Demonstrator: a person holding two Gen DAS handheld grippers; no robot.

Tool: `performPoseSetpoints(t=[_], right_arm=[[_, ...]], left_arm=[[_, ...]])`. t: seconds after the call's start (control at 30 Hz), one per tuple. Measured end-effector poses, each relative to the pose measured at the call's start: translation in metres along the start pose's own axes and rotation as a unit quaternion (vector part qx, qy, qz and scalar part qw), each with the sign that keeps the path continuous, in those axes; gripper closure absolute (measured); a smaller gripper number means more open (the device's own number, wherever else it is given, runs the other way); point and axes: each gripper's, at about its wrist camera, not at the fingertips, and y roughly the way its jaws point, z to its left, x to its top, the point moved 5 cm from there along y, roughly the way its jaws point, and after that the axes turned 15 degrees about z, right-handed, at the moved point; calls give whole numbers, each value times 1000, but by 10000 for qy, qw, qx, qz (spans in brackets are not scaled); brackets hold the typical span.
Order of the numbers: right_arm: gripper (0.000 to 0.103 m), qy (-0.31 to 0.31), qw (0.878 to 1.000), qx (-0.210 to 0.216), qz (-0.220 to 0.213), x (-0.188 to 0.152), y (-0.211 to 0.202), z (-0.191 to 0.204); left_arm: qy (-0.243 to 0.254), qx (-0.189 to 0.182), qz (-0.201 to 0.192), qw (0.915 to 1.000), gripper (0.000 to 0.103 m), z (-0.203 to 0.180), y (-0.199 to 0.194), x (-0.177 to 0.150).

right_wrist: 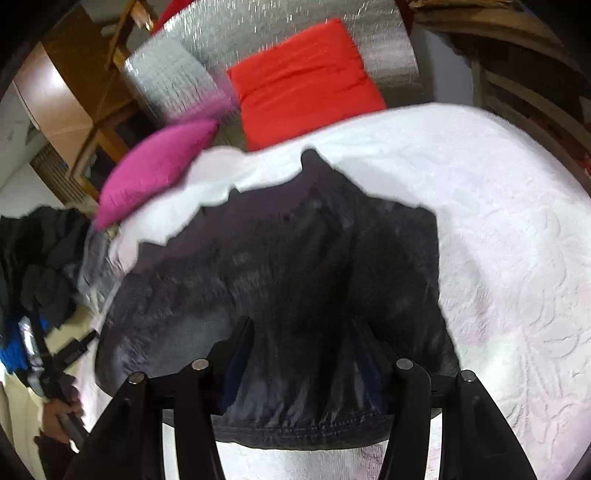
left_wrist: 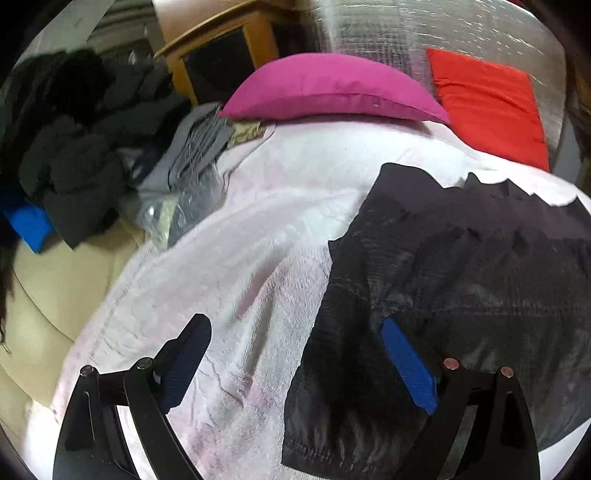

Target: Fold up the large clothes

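A large black garment (left_wrist: 461, 280) lies spread on a white textured bedspread (left_wrist: 229, 266). It also shows in the right wrist view (right_wrist: 295, 266), with its stitched hem nearest the camera. My left gripper (left_wrist: 295, 347) is open above the garment's left edge, its right blue finger (left_wrist: 408, 369) over the black cloth and its left finger over the bedspread. My right gripper (right_wrist: 303, 354) is open just above the garment near its hem, holding nothing. The left gripper and the hand holding it show at the far left of the right wrist view (right_wrist: 62, 369).
A magenta pillow (left_wrist: 332, 88) and a red pillow (left_wrist: 491, 103) lie at the bed's head against a silver quilted sheet (left_wrist: 443, 26). A pile of dark and grey clothes (left_wrist: 92, 155) sits left of the bedspread. A wooden cabinet (left_wrist: 218, 55) stands behind.
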Motion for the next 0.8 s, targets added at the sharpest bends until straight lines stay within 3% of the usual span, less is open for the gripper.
performPoseSetpoints(t=[0.1, 0.23, 0.33, 0.43, 0.57, 0.8], right_arm=[[45, -134, 9997, -207, -28, -1, 2, 6], [45, -221, 9996, 103, -166, -4, -14, 17], [43, -290, 9992, -16, -262, -4, -17, 20], [42, -182, 9998, -63, 75, -7, 6, 14], [42, -372, 9989, -272, 50, -11, 6, 20], [42, -148, 9994, 178, -261, -21, -35, 14]], left_arm=[[52, 6, -200, 9998, 8, 1, -14, 0], [68, 29, -476, 9988, 8, 2, -36, -1], [74, 10, -603, 9982, 8, 2, -48, -2], [103, 3, -675, 9977, 8, -1, -57, -4], [179, -13, -800, 9966, 8, -4, -72, -6], [266, -51, -909, 9955, 8, -9, -90, -12]])
